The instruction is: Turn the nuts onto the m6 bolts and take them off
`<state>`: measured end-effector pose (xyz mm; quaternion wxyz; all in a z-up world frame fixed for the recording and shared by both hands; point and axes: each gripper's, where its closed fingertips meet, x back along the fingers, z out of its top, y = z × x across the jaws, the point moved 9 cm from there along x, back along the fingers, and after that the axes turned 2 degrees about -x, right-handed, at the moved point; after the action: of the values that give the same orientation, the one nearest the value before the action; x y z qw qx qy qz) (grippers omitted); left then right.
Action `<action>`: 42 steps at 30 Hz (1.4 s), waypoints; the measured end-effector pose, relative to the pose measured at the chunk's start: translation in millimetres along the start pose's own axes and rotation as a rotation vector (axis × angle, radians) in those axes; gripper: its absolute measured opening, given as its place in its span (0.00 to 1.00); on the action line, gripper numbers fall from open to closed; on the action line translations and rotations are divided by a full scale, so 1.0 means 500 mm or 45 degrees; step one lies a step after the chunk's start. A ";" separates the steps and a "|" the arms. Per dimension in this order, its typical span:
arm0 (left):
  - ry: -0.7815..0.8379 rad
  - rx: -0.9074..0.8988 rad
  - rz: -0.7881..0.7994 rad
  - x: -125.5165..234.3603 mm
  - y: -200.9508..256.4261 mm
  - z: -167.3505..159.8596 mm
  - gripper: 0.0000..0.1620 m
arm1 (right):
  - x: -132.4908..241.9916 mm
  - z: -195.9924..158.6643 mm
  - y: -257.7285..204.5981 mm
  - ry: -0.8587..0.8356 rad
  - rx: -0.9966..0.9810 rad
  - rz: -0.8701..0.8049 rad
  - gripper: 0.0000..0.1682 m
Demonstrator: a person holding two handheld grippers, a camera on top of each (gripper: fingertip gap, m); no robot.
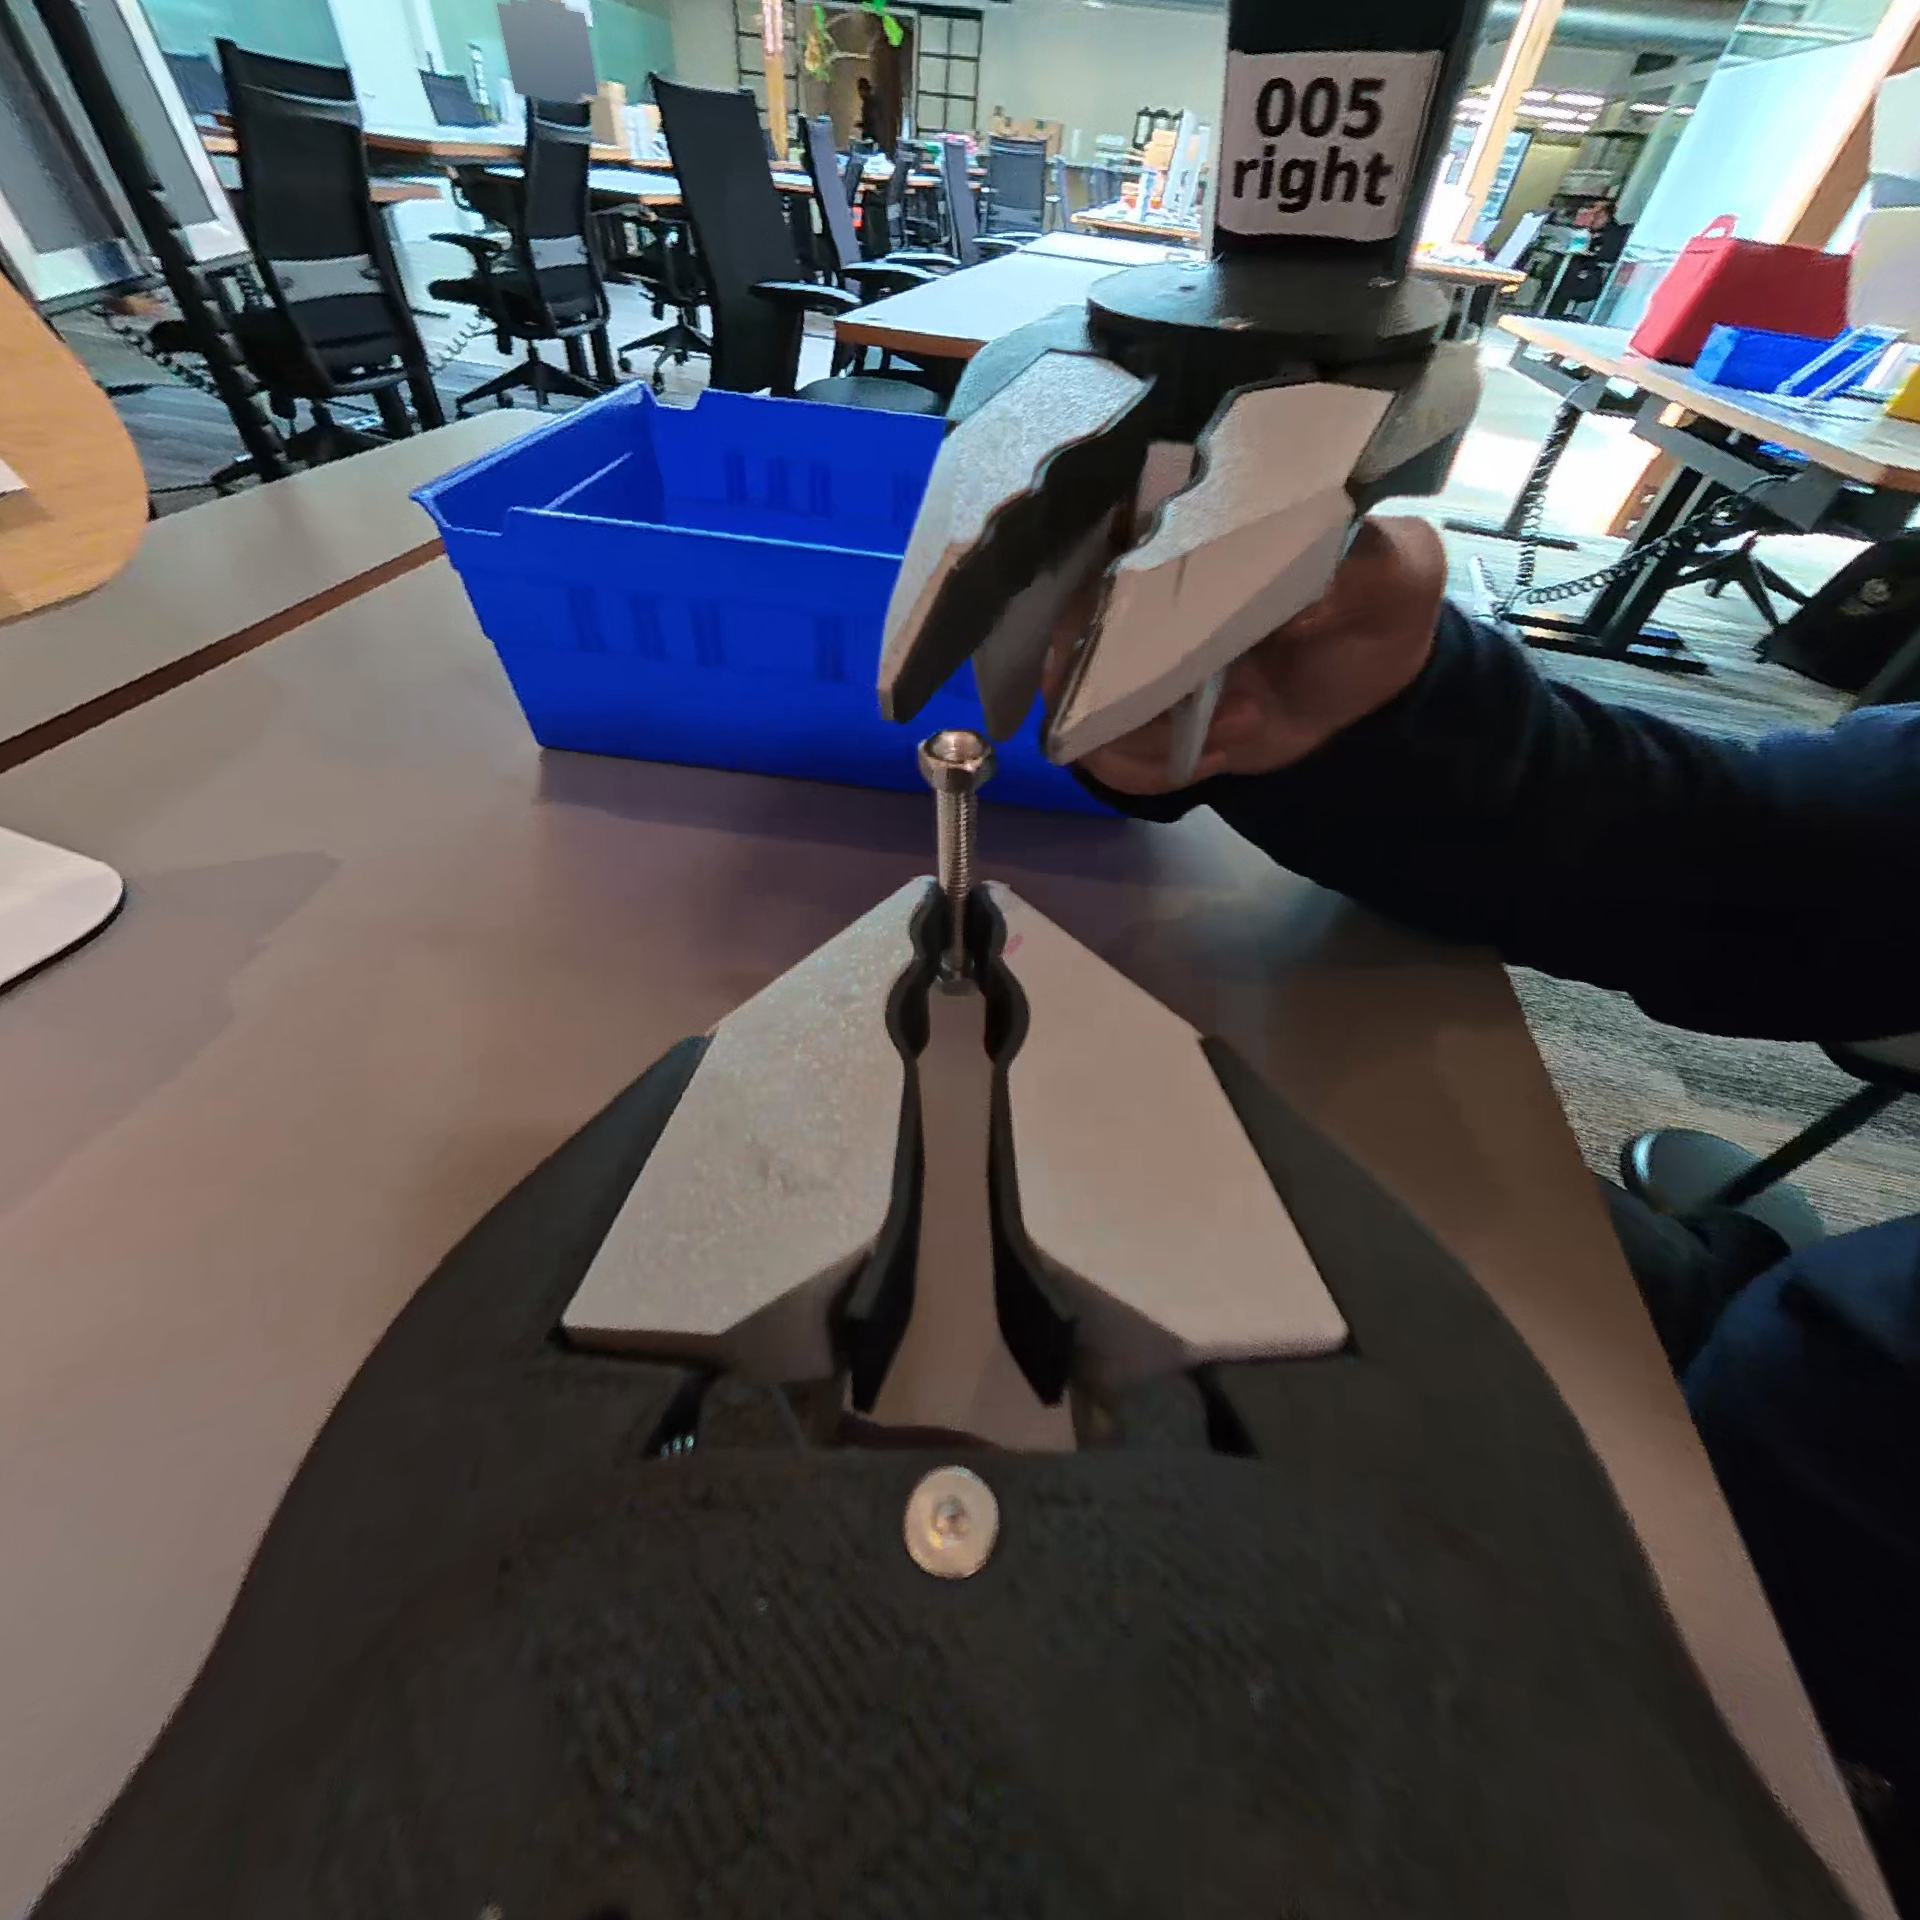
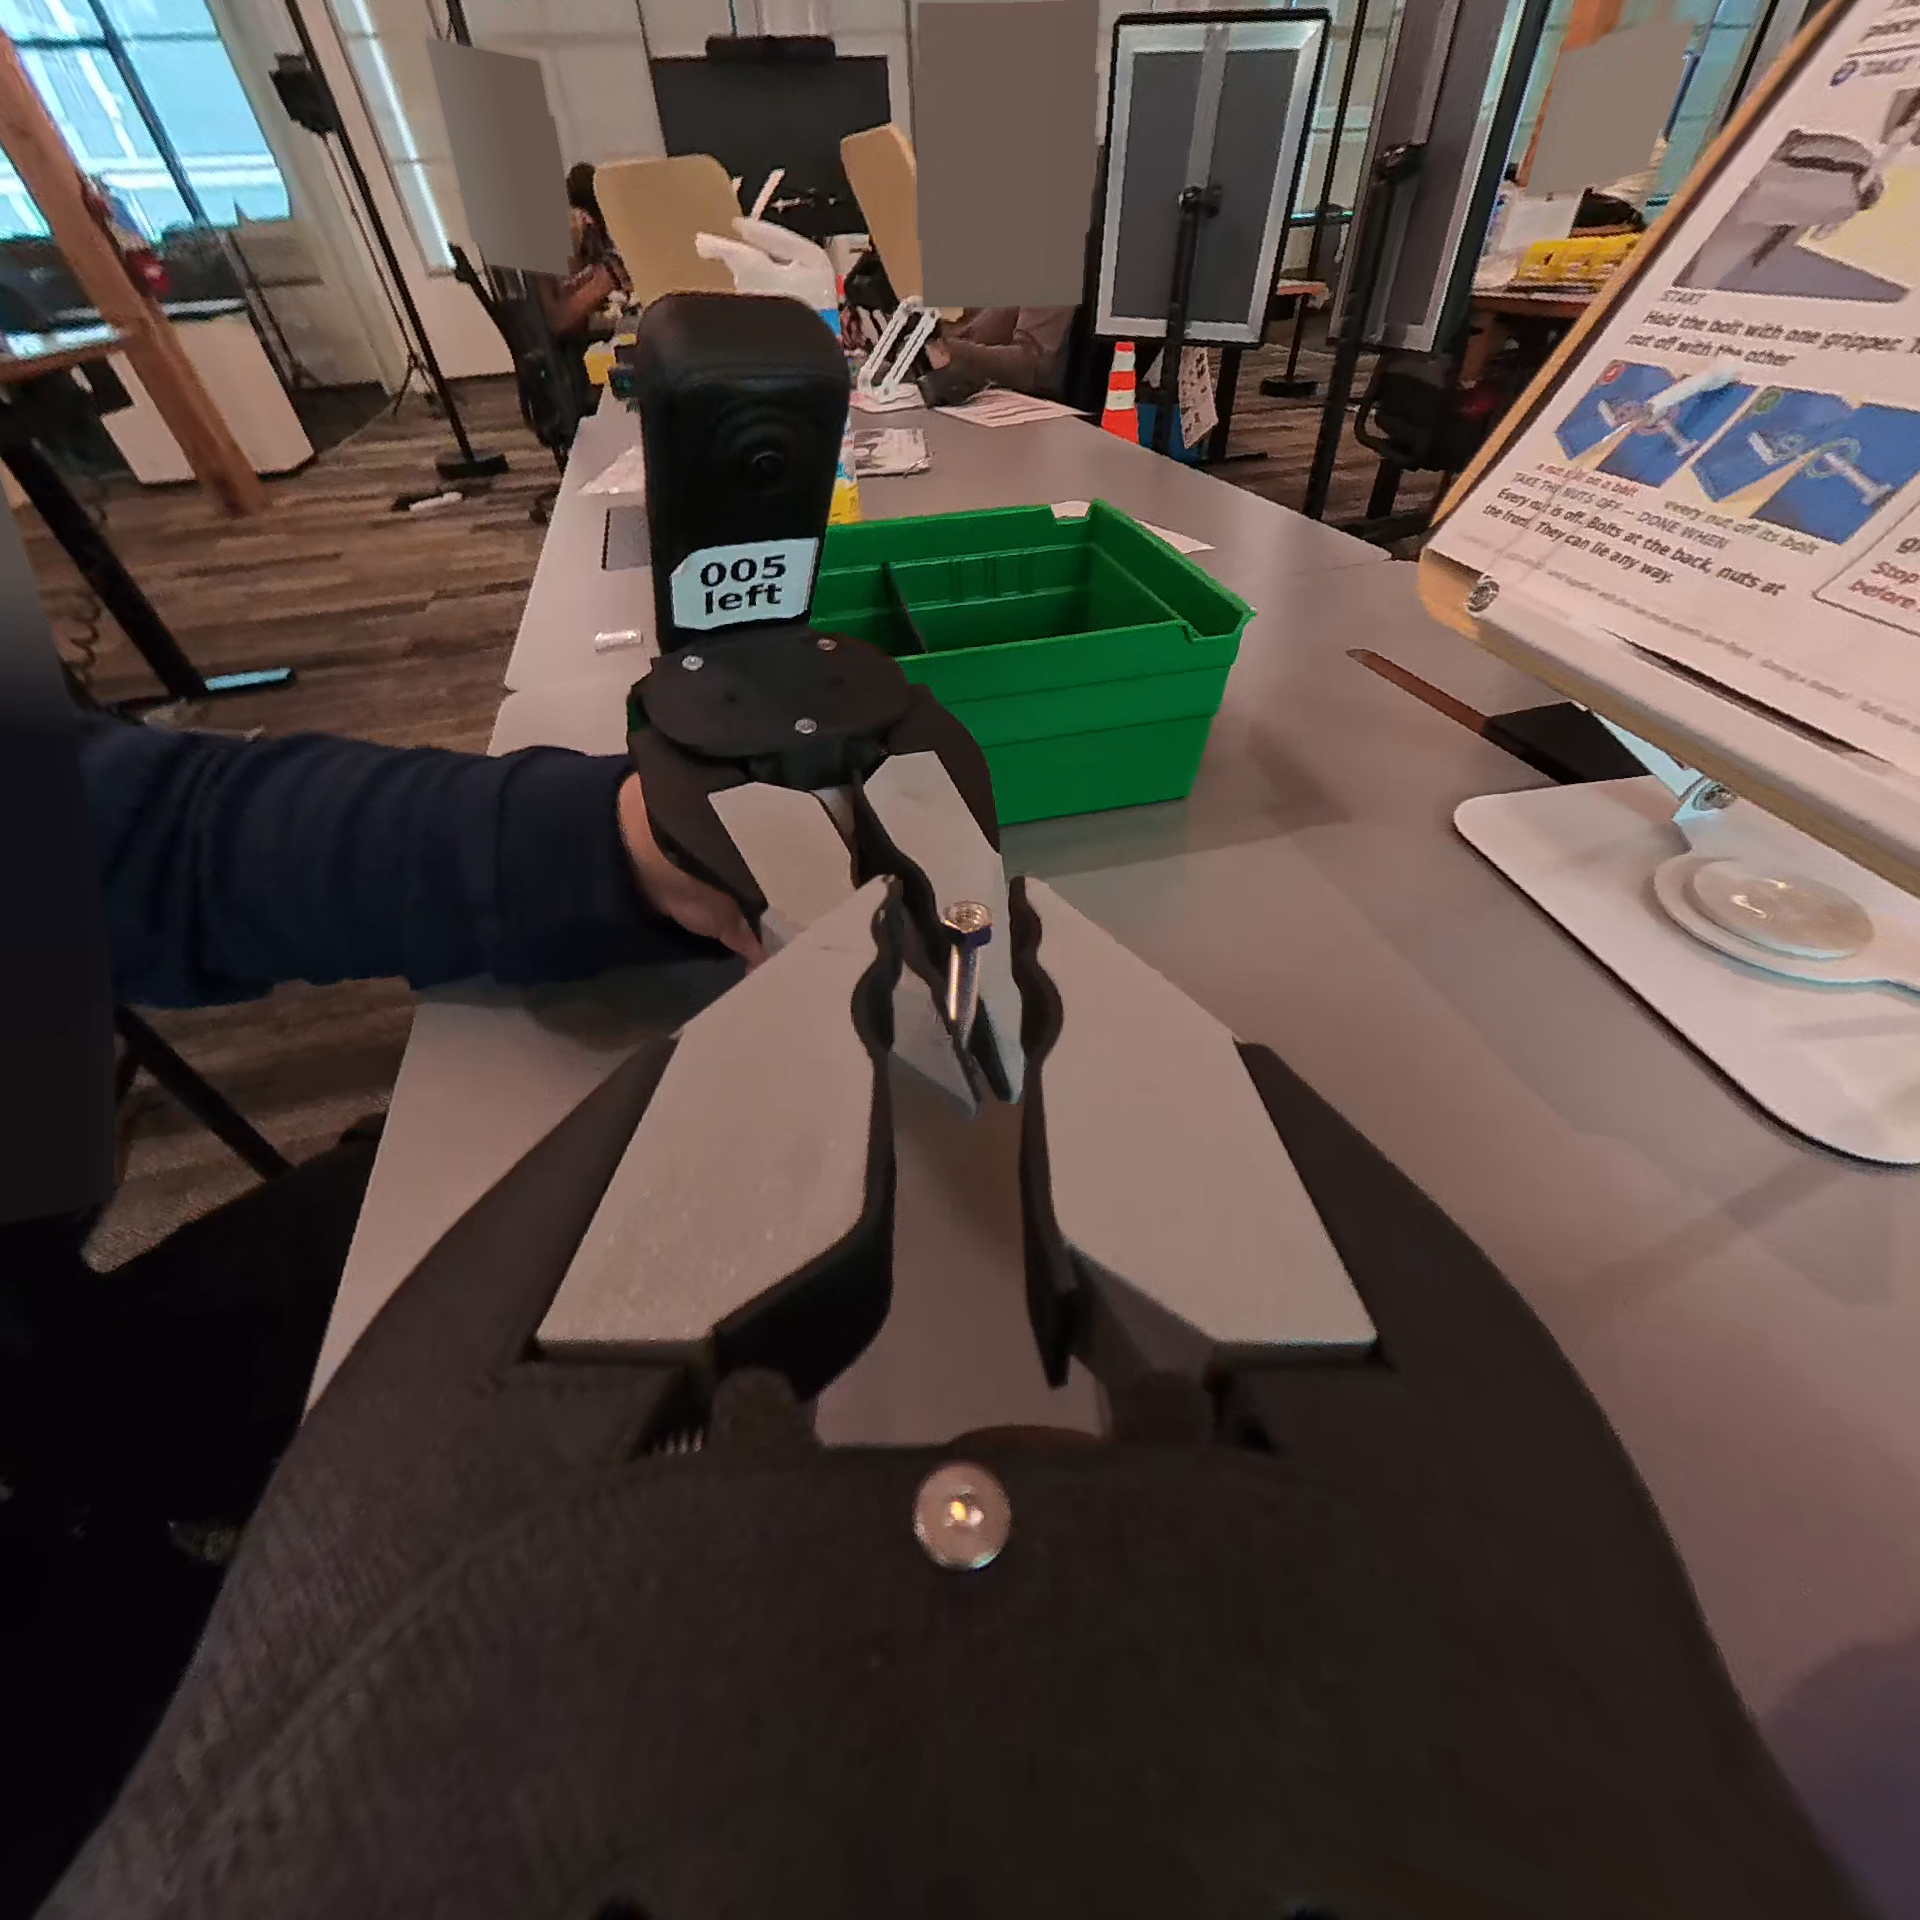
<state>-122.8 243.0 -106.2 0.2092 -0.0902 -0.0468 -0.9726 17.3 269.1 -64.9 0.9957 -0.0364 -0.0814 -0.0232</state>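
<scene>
A silver M6 bolt (image 1: 954, 831) stands upright, head on top, above the grey table (image 1: 312, 935). My left gripper (image 1: 956, 896) is shut on its lower shank. A small metal piece, perhaps a nut (image 1: 953, 980), sits at the bolt's lower end between the fingers. My right gripper (image 1: 982, 727) hangs open just above and right of the bolt head. In the right wrist view the bolt (image 2: 966, 966) lies between the right gripper's (image 2: 954, 902) open fingertips, apart from both. The left gripper (image 2: 977, 1086) holds it from beyond.
A blue bin (image 1: 675, 582) stands behind the bolt. A green bin with compartments (image 2: 1039, 665) stands on the far side. An instruction board (image 2: 1714, 416) on a white stand (image 2: 1662, 935) is at the right. The person's dark sleeves (image 1: 1558, 810) reach in from the sides. My right fingertips sit around 5 centimetres from my left ones.
</scene>
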 end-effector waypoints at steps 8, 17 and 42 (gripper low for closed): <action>-0.012 -0.005 -0.062 0.001 0.013 0.005 0.01 | 0.009 0.003 -0.003 0.010 0.018 0.049 0.04; 0.010 0.007 -0.013 0.006 0.005 0.008 0.01 | 0.010 -0.001 0.001 -0.004 -0.018 0.058 0.09; -0.006 0.031 0.076 0.007 -0.010 0.004 0.01 | 0.002 -0.006 0.008 -0.033 -0.021 -0.032 0.13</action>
<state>-127.6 246.2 -104.0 0.2390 -0.0914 -0.0567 -0.9651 19.1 272.7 -67.8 0.9939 -0.0437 -0.0945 -0.0361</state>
